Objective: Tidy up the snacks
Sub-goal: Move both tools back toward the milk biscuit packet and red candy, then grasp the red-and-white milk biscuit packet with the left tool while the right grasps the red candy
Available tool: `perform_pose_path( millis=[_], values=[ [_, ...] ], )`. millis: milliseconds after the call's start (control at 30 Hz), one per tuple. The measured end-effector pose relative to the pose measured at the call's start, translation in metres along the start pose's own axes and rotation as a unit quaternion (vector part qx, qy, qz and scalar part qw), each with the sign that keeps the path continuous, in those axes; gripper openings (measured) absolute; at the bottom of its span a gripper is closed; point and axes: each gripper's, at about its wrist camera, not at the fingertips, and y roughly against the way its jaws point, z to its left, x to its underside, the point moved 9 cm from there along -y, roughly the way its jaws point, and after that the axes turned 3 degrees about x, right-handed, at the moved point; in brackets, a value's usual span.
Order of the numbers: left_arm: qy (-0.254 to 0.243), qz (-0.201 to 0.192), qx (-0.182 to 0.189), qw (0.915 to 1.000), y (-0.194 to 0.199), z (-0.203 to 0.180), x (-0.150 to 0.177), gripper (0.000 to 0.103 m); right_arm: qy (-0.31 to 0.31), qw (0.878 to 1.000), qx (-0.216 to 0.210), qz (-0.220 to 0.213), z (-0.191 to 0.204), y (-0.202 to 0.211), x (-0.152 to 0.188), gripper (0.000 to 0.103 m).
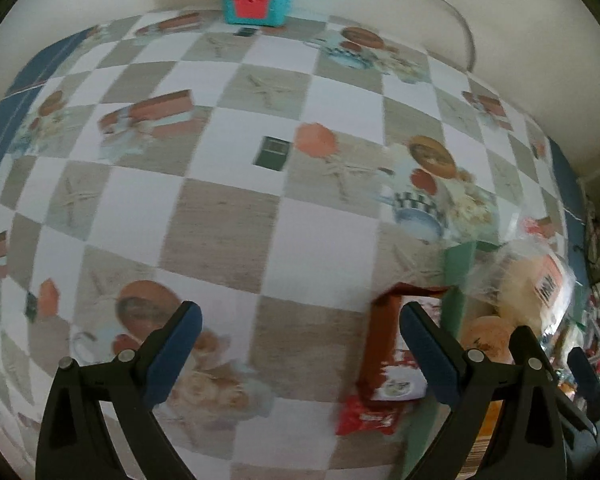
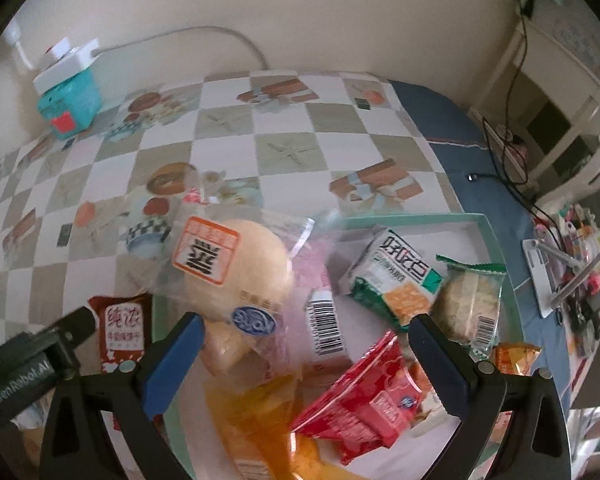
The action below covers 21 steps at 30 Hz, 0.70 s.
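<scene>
- Snacks fill the green-rimmed white tray (image 2: pixel 416 222).
- Round pale bun in crinkly clear bag (image 2: pixel 236 268) looks soft, light; pinch the bag's edge.
- Right claw (image 2: pixel 306 354) is wide open, empty, above the tray.
- Left claw (image 1: pixel 300 340) is wide open, empty, beside the tray.

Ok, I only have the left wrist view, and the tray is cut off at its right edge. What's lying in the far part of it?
Observer: A green-and-white cracker packet, with a round cake in a green-edged wrapper right beside it.
Operator: Is the right gripper holding anything?
Observer: No. The right gripper is open and empty; a red packet shows between its fingers, inside the tray.
Operator: Anything beyond the tray's right side?
Observer: Black cables trail across the blue cloth there.
</scene>
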Motion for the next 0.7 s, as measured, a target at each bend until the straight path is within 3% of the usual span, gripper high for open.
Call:
perform_pose_path(
  millis=[433,700],
  values=[
    [-0.054,0.019,0.021,0.9981,-0.014,-0.036,0.004,0.099,-0.048,0.999,-0.008,-0.015,-0.026,0.012,-0.009,0.103],
    [-0.087,0.021,-0.017,0.9958,-0.024,-0.046,0.007,0.099,-0.042,0.999,-0.013,-0.015,-0.022,0.014,-0.009,0.103]
  ],
)
